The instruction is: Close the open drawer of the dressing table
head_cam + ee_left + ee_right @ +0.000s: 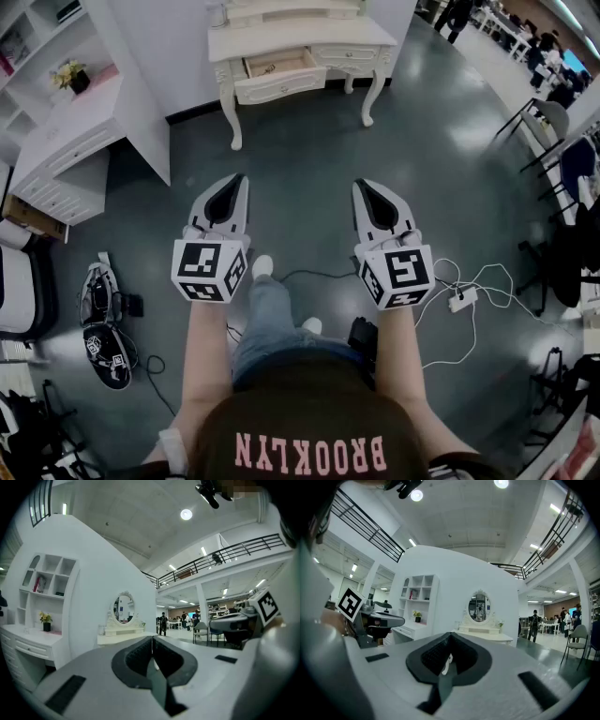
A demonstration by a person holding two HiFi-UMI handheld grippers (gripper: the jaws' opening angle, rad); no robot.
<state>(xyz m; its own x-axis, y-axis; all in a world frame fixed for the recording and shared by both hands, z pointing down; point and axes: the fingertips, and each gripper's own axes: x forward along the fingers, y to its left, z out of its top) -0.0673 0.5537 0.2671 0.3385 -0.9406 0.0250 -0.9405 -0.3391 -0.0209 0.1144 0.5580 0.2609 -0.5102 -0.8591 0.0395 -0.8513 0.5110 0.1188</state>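
head view: closed grippers held level, well short of the dressing table and its open drawer

head view, looking steeply down, shows a person standing on a dark floor (309,159) with a gripper in each hand. the dressing table (300,39), white with curved legs, stands against the wall ahead, well apart from both grippers. the open drawer (278,64) is the left one under the table top, pulled out toward the person with its wooden inside showing. the drawer to its right sits flush.

the left gripper (235,186) and right gripper (367,187) are side by side and level, pointing toward the dressing table. in both gripper views the fingers (136,656) are closed together with nothing held between them. an oval mirror (478,607) stands on the dressing table. a white bench with shelves (66,131) stands to the left of the dressing table. a power strip (459,300) and cables lie on the floor well in front of it, by the person's feet.

the task looks unstarted, and the step in hand is the approach. the left gripper is nearer in line with the drawer, so it seems the natural one to use. keeping the fingers closed gives a blunt tip. that tip should meet the middle of the drawer front and push straight toward the wall. an off-centre push could skew the drawer and jam it. the table looks light on its slim legs, so a gentle, steady push is safer, stopping once the front sits flush with its neighbour.
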